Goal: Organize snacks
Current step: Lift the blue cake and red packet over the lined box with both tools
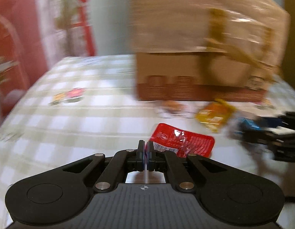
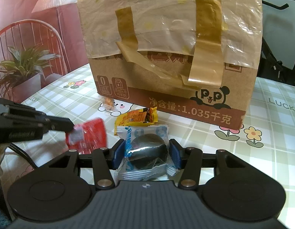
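The left gripper (image 1: 146, 152) pinches the edge of a flat red foil snack packet (image 1: 182, 142), lifted over the green checked tablecloth (image 1: 75, 122). The right gripper (image 2: 146, 153) clamps a clear blue-printed wrapper holding a dark round snack (image 2: 147, 150), before the taped brown cardboard box (image 2: 172, 57); a yellow-orange packet (image 2: 137, 119) lies between.

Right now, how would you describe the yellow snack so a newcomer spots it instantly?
Start at the taped cardboard box on the checked tablecloth. Just in front of its lower edge lies the yellow packet, flat on the cloth behind the clear blue-printed wrapper between the right tool's fingers. It is the only yellow-and-orange one; the packet beside it is red.
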### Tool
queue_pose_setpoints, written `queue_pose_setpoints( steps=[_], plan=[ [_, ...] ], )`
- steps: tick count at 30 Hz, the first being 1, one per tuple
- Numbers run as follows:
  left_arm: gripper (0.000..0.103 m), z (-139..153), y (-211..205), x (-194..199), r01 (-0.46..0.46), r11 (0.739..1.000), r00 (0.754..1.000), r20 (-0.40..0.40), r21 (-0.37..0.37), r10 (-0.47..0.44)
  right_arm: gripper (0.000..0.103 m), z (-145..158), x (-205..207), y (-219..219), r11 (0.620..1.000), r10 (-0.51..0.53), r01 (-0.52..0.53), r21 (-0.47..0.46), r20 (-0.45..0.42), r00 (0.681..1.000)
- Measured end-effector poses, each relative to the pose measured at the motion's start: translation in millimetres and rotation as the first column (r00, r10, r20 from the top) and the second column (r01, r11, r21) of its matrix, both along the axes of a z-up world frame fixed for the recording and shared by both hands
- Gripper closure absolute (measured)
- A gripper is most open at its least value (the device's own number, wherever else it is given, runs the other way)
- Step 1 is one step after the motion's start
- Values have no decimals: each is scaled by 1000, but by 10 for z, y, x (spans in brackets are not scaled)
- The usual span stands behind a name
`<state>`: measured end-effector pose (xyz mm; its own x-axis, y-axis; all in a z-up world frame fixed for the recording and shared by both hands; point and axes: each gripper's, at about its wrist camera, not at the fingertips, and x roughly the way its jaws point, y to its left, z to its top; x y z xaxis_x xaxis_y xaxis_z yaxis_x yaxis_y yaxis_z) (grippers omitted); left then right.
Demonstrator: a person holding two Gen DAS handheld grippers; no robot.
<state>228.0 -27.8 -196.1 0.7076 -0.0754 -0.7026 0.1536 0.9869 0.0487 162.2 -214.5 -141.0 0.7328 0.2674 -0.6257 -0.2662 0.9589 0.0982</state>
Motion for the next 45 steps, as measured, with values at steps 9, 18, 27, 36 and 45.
queue_pose_setpoints(
  steps=[9, 18, 27, 36, 45],
  plan=[
    [70, 228, 154, -45, -32, 989, 999, 39, -143, 38, 51, -4, -1, 2, 1000, 0, 0, 1, 0, 1000],
    [37, 143, -82, -72, 44, 988, 999, -14, -150, -46, 51, -5, -15, 1, 1000, 1, -1, 6, 0, 1000],
    [27, -26, -205, 139, 90, 987, 992, -75, -135, -101, 51, 3, -23, 8, 1000, 2, -2, 12, -1, 1000],
    [34, -54, -350, 58, 157, 985, 986, -43, -79, -160, 51, 0, -25, 17, 1000, 4, -4, 9, 0, 1000],
    [82, 31, -374, -31, 230, 967, 973, 2, -109, -231, 51, -5, -22, 14, 1000, 5, -5, 10, 0, 1000]
  ],
)
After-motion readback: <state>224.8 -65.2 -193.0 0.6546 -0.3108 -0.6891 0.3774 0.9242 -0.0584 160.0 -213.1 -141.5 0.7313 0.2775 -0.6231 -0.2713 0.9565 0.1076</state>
